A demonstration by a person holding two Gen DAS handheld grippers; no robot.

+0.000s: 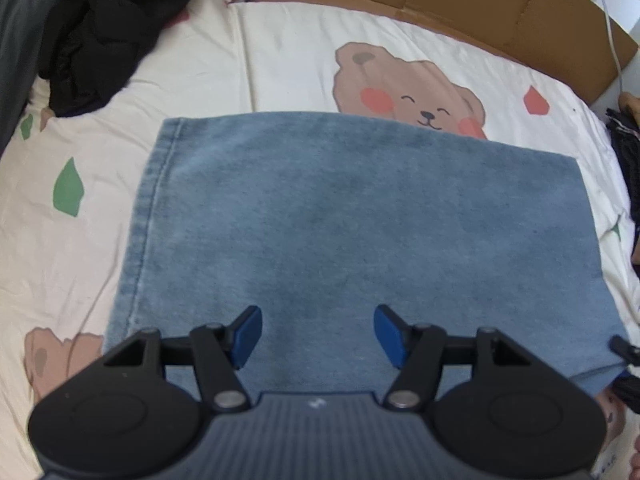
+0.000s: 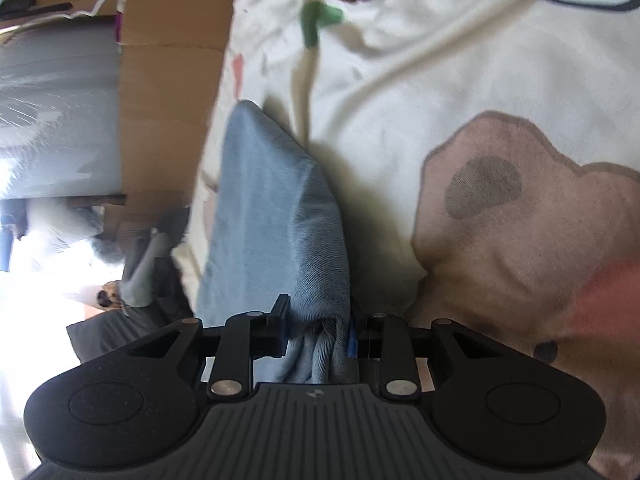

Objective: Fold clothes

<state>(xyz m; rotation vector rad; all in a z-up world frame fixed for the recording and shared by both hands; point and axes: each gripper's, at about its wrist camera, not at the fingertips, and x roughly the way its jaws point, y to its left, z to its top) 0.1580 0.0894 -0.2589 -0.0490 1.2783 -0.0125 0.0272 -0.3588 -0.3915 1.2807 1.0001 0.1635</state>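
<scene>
1. Left gripper (image 1: 318, 334): jaws spread wide and released, holding nothing; the blue pads (image 1: 249, 334) hover over the near part of the folded denim garment (image 1: 340, 216), which stretches flat ahead of the jaws across the bear-print bed sheet (image 1: 280, 56).
2. Right gripper (image 2: 318, 330): jaws clenched on a bunched edge of the denim garment (image 2: 276, 216); the cloth rises forward from between the jaws as a raised fold, with the bed sheet (image 2: 440, 60) to the right of the jaws.
3. Step in hand, as judged: carrying the gripped edge over to make the next fold.
4. Good practice: keep the right grasp firm and low so that the layers travel together; bring the open left jaws down on the panel just ahead of them to pin it and define the crease; release only once edges align.
</scene>
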